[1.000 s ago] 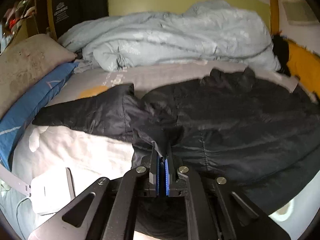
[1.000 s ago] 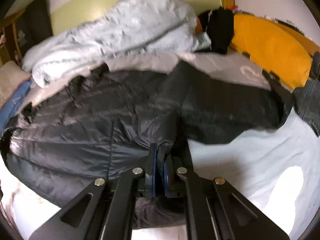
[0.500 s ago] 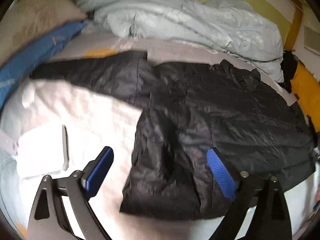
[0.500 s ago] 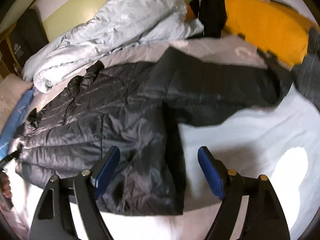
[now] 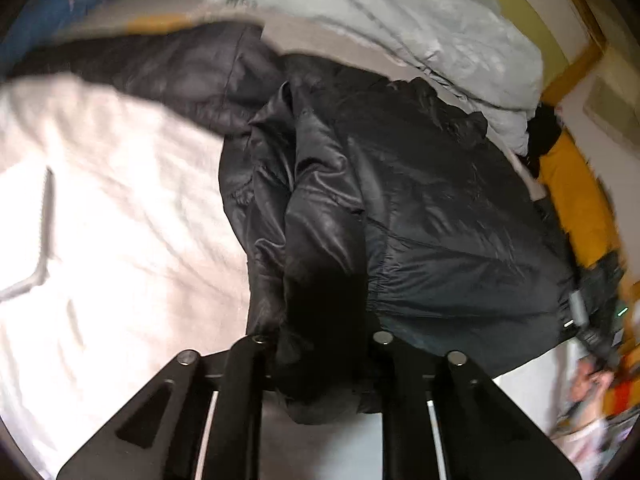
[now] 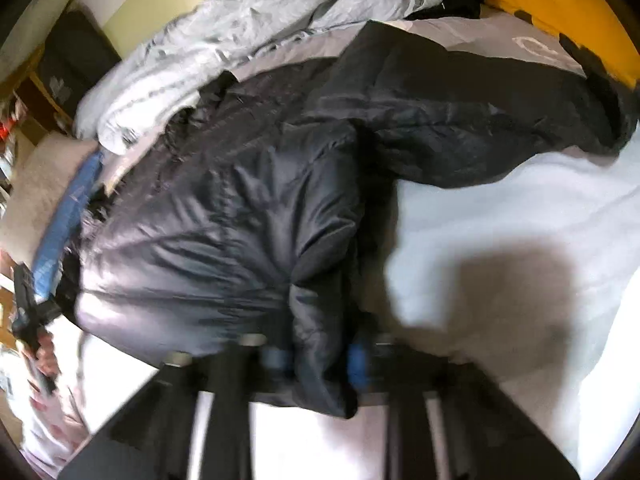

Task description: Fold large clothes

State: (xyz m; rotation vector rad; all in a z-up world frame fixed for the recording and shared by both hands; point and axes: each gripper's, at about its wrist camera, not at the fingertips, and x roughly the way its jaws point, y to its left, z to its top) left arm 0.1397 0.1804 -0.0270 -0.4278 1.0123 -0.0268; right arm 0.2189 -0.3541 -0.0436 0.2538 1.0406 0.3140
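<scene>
Spread on a white bedsheet (image 5: 120, 208), a black quilted puffer jacket (image 5: 420, 208) is pinched at its hem corners by the left gripper (image 5: 320, 344) and right gripper (image 6: 316, 356); lifting both evenly should keep the fold straight.

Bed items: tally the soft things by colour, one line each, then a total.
Black puffer jacket: 1
Pale blue duvet: 1
Blue pillow: 1
Beige pillow: 1
Yellow cushion: 1
Total: 5
</scene>
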